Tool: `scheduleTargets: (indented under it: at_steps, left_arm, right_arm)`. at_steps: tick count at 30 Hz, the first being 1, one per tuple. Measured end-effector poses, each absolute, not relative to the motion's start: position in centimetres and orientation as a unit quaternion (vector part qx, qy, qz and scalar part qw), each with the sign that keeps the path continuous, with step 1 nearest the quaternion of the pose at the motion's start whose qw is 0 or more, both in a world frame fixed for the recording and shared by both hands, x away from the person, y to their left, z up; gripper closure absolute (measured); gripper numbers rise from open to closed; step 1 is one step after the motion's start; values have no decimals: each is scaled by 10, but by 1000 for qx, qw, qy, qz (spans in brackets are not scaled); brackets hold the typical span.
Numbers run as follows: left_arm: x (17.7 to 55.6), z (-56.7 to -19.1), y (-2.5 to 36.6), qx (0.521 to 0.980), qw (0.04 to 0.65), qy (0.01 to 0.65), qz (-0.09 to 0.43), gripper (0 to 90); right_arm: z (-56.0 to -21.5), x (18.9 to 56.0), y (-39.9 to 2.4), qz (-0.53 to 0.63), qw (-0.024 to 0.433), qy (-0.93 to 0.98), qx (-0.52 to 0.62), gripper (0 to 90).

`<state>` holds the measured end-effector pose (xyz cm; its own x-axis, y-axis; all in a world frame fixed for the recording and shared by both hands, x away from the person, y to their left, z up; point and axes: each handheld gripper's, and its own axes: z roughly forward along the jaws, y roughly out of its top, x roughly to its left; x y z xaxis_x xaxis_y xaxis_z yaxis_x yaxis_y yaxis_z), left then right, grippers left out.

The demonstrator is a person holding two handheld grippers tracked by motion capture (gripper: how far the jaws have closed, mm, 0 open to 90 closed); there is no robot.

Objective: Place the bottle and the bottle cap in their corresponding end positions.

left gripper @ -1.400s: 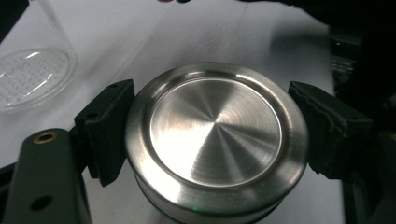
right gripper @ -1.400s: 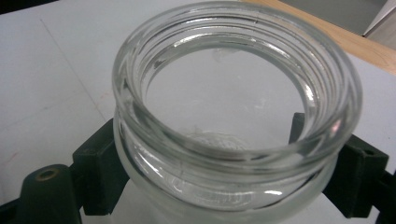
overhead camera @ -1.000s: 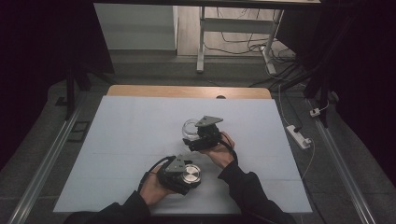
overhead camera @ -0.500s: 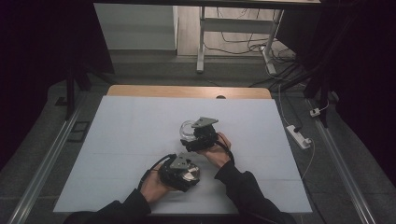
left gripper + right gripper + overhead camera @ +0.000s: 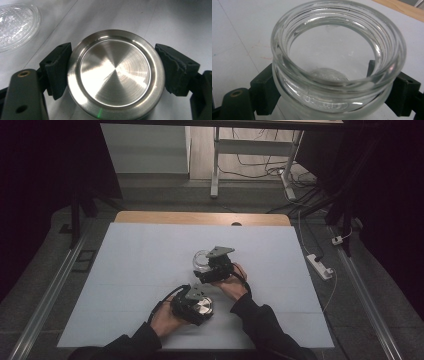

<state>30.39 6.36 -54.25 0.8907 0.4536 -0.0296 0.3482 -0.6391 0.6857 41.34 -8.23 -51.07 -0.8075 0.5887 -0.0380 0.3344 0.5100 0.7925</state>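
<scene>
Brushed-steel round lid (image 5: 115, 75), lower centre of the high view, clamped by the left gripper (image 5: 192, 304); clear threaded glass jar (image 5: 337, 62), mid-frame on the white surface (image 5: 140, 270), gripped by the right gripper (image 5: 215, 267).

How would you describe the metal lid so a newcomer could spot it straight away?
Start at the pale table and go to its near edge, where the person's left hand holds the left tongs. Clamped between those black jaws is the metal lid, a round disc of brushed steel with a raised rim. Its neighbour, the jar in the right tongs, is clear glass instead.
</scene>
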Motion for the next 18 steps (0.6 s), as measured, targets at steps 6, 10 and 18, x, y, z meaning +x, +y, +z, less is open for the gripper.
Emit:
scheduleTargets:
  at_steps: [6,10,18]
  left_arm:
    - [304,-543,63,902,362,223,73,189]
    - [305,-543,64,900,365,230,68,155]
    - [306,-539,69,892,383,235,49,87]
  right_arm:
    - [-510,413,-82,412,151,856,274,146]
    - [-509,415,-85,418,133,855,276,107]
    - [-502,414,-91,431,131,848,278,54]
